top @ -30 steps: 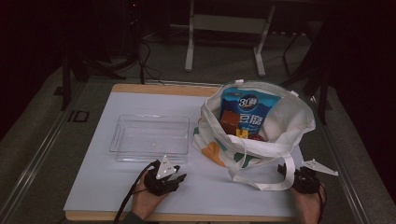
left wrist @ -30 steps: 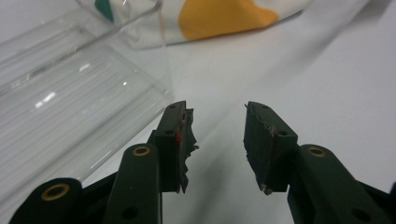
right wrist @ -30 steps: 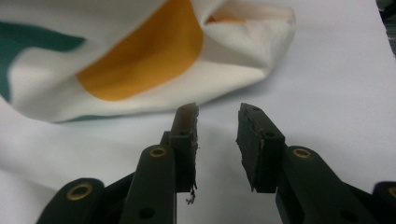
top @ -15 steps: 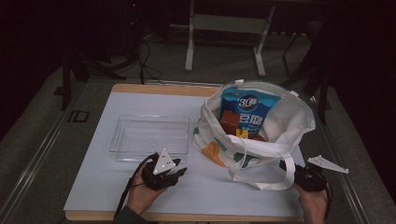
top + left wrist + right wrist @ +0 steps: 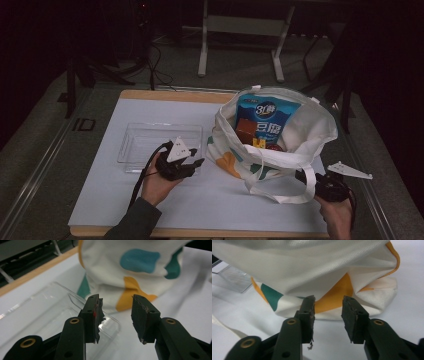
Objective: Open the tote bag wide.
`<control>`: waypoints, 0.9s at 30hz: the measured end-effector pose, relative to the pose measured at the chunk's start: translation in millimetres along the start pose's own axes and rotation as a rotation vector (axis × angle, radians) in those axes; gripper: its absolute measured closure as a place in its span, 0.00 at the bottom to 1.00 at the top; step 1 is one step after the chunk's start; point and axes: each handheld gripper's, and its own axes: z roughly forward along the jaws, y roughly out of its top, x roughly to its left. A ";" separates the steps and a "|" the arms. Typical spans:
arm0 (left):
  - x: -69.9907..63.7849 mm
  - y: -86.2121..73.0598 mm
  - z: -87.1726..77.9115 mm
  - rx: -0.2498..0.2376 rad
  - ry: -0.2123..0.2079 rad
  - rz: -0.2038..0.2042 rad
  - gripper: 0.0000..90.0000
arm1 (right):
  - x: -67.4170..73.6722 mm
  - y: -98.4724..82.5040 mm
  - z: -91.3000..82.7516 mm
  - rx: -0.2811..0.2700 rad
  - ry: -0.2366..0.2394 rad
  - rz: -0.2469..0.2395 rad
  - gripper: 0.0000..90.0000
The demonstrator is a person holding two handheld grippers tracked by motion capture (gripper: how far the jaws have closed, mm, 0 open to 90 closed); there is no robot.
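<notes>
Jaws half-open and empty on each hand-held gripper, left (image 5: 196, 162) and right (image 5: 300, 176), flanking the tote bag (image 5: 310, 132) between them, seemingly to unpack into the clear tray (image 5: 135, 150) beside the left.

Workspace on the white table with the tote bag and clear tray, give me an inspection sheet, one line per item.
Surface: white table top with a wooden edge, bare in front.
Job's things: white tote bag with teal and orange patches stands open at the right, a blue snack packet upright inside; clear plastic tray left of it, empty.
Clutter: nothing seen.
Grippers: left tongs open, nothing between them, aimed at the bag's side over the tray corner; right tongs have just been opening, nothing between them, facing the bag's lower fold.
Cables: black cable trails from the left tongs.
Surroundings: dark room, metal stand legs behind the table.
</notes>
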 end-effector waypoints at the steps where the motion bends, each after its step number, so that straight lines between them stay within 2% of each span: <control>1: 6.2 8.4 5.5 0.005 0.009 0.007 0.64 | -2.0 2.5 -3.2 -0.009 0.000 0.009 0.67; 8: 12.6 25.3 11.3 -0.016 0.008 0.024 0.63 | -5.3 12.2 -11.3 -0.062 0.028 0.041 0.61; 16: 18.4 41.1 17.0 -0.040 -0.003 0.038 0.62 | -9.6 22.3 -4.7 -0.093 0.044 0.096 0.58; 18: 20.0 45.8 19.1 -0.043 -0.005 0.044 0.62 | -11.0 23.6 -3.2 -0.096 0.063 0.109 0.63; 19: 20.0 45.8 19.1 -0.043 -0.005 0.044 0.62 | -11.1 24.0 -3.0 -0.099 0.060 0.103 0.68; 21: 24.4 55.6 24.6 -0.043 -0.015 0.055 0.65 | -9.2 24.4 -3.9 -0.107 0.055 0.083 0.77; 23: 26.3 59.3 26.7 -0.044 -0.005 0.054 0.66 | -8.8 24.4 -4.5 -0.112 0.053 0.079 0.80; 25: 33.3 68.0 32.4 -0.057 -0.013 0.029 0.67 | -8.3 24.7 -6.1 -0.123 0.054 0.082 0.86; 27: 36.4 72.0 37.4 -0.054 -0.023 0.027 0.68 | -8.3 25.0 -6.3 -0.126 0.058 0.078 0.89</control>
